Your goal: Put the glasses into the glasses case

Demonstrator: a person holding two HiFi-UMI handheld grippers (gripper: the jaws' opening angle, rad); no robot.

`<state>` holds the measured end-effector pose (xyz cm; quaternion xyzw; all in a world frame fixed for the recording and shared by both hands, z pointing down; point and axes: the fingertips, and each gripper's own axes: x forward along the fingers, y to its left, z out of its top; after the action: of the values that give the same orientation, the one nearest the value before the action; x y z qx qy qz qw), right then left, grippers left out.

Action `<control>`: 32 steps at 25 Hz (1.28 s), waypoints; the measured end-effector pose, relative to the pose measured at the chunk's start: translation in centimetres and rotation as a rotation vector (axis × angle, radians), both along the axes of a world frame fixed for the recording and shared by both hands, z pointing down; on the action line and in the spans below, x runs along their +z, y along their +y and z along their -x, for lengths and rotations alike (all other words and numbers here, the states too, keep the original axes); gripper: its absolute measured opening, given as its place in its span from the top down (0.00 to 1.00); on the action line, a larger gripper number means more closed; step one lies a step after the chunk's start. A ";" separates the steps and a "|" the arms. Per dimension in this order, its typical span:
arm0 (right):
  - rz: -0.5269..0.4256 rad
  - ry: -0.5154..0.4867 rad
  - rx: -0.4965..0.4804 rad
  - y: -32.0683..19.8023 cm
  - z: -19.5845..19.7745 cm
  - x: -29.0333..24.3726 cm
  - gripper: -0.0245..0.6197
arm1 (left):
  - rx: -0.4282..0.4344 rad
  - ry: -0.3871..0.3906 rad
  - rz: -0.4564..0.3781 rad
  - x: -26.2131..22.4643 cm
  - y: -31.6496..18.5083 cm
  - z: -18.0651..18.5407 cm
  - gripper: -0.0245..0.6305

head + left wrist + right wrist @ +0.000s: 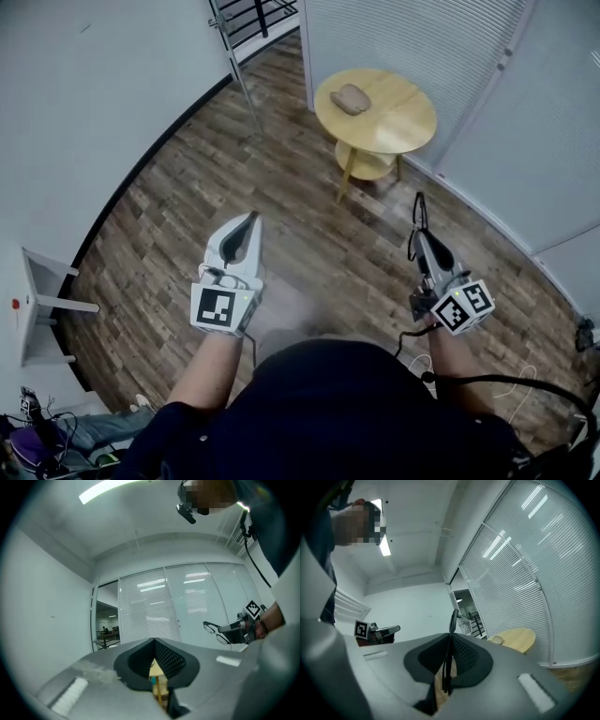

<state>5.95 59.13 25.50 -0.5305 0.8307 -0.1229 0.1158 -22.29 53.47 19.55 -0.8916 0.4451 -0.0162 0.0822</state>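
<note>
The tan glasses case (pixel 352 98) lies on a round wooden table (pixel 405 124) ahead of me; in the right gripper view the case (pixel 497 640) sits at the near edge of that table (pixel 520 639). My right gripper (pixel 419 236) is shut on black-framed glasses (pixel 418 212), whose thin frame (pixel 451 634) stands upright between its jaws. The left gripper view shows the glasses (pixel 213 631) sticking out of that gripper, off to the right. My left gripper (pixel 251 217) is held level over the floor, jaws shut with nothing between them. Both grippers are well short of the table.
Wood plank floor lies below. Glass partitions with blinds (pixel 403 28) stand behind the table. A white side stand (pixel 42 305) is at the left by the curved wall. Cables (pixel 520 380) trail at the lower right, and the table has a lower shelf (pixel 367 164).
</note>
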 end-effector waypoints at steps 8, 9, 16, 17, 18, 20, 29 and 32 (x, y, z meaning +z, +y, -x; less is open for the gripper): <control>0.049 0.003 0.014 -2.8 -2.4 1.7 0.92 | -0.029 -0.024 0.053 2.1 -2.2 -0.8 0.96; 0.054 -0.001 0.017 -3.3 -2.6 2.0 0.92 | -0.028 -0.025 0.055 2.2 -3.0 -0.9 0.96; 0.074 -0.003 0.069 -9.0 -3.1 2.6 0.92 | 0.042 -0.019 0.044 2.4 -11.1 -2.8 0.96; 0.075 0.002 0.076 -9.8 -3.2 2.3 0.92 | 0.053 -0.011 0.042 2.2 -12.3 -3.0 0.96; 0.076 0.009 0.082 -10.6 -3.2 2.1 0.92 | 0.066 -0.007 0.038 1.9 -13.5 -3.3 0.96; 0.076 0.023 0.095 -12.5 -3.5 1.8 0.92 | 0.093 -0.007 0.027 1.6 -15.9 -4.0 0.96; 0.074 0.033 0.170 -20.2 -3.0 1.8 0.92 | 0.193 0.012 -0.030 0.6 -26.9 -5.5 0.96; 0.073 0.035 0.187 -22.8 -2.5 1.8 0.92 | 0.199 0.028 -0.041 0.2 -30.3 -5.1 0.96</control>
<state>8.42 36.31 27.27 -0.6116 0.7745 -0.1324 0.0926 -17.19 23.16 19.77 -0.9296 0.3556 0.0137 0.0956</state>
